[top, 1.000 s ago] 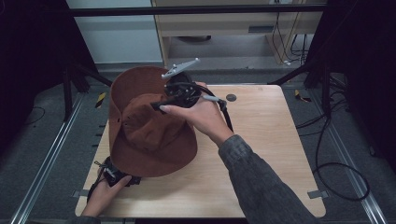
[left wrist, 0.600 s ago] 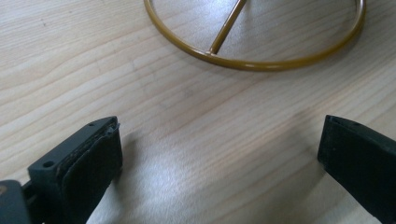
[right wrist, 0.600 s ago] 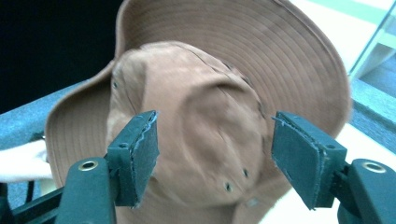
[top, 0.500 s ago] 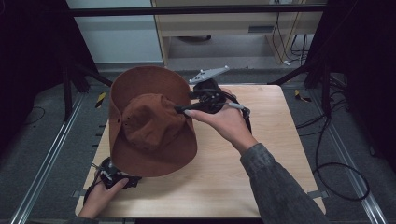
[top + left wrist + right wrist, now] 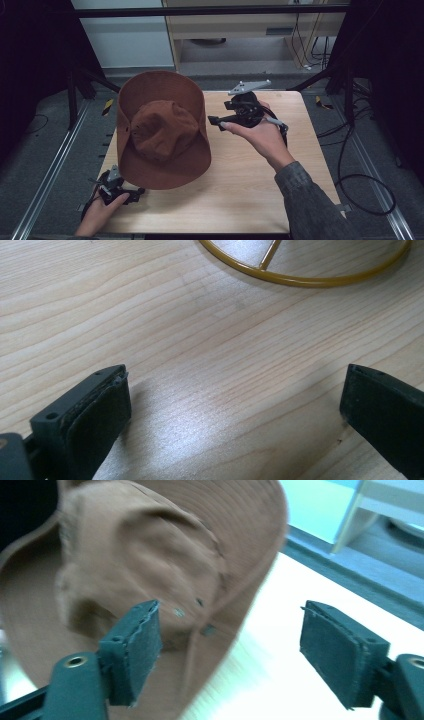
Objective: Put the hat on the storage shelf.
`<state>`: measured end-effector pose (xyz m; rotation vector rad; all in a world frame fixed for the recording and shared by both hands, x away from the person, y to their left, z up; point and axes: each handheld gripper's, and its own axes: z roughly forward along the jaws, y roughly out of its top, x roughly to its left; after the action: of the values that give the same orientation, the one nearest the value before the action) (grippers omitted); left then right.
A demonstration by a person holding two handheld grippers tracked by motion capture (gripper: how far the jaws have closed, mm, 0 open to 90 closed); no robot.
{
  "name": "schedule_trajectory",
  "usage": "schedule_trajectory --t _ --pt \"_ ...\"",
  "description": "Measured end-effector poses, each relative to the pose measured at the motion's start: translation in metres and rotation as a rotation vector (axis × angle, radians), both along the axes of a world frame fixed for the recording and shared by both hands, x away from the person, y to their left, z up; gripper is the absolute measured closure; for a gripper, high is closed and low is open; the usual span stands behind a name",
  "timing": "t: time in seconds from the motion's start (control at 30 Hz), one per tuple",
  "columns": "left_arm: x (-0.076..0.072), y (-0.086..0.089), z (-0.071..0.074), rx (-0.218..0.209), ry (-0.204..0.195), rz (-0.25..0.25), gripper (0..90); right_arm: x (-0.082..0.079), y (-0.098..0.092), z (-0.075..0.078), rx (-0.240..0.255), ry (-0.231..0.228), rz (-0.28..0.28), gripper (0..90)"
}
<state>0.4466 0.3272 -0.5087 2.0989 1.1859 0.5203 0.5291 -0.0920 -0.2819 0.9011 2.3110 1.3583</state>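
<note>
A brown wide-brimmed hat (image 5: 160, 135) sits crown up over the table's left half, its brim reaching past the far edge. My right gripper (image 5: 216, 121) hovers just right of the brim, pointing at the hat. In the right gripper view its jaws (image 5: 230, 625) stand open and have just been opening, with nothing between them and the hat (image 5: 140, 555) beyond. My left gripper (image 5: 136, 193) rests at the near left corner, just under the brim's front edge. Its jaws (image 5: 235, 410) are wide open over bare wood.
The wooden table (image 5: 260, 190) has free room on its right and near parts. A yellow wire ring (image 5: 300, 280) lies on the wood ahead of the left gripper. Dark frame posts and cables stand around the table, with a cabinet behind.
My right gripper has moved right, from over the hat's crown to beside the brim, and its jaws have widened. The hat stays on the table. The left gripper has kept still.
</note>
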Motion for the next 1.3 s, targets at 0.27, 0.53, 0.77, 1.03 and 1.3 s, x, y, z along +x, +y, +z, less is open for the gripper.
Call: schedule_trajectory --t 0.27,0.53,0.77,1.03,1.3 --pt "0.0 0.0 0.0 0.002 0.0 0.0 0.0 -0.008 -0.041 -0.032 -0.039 -0.001 -0.116 14.2" --pt "0.0 0.001 0.0 0.005 0.004 -0.001 0.0 -0.019 -0.085 -0.082 -0.048 0.054 -0.186 11.9" --pt "0.0 0.001 0.0 0.006 0.003 -0.001 0.0 -0.03 -0.105 -0.128 -0.12 0.114 -0.236 10.9" --pt "0.0 0.0 0.0 0.004 0.004 0.002 0.0 -0.039 -0.113 -0.172 -0.143 0.171 -0.267 10.9" --pt "0.001 0.0 0.0 0.006 0.004 0.002 0.0 -0.045 -0.119 -0.209 -0.165 0.214 -0.309 11.0"
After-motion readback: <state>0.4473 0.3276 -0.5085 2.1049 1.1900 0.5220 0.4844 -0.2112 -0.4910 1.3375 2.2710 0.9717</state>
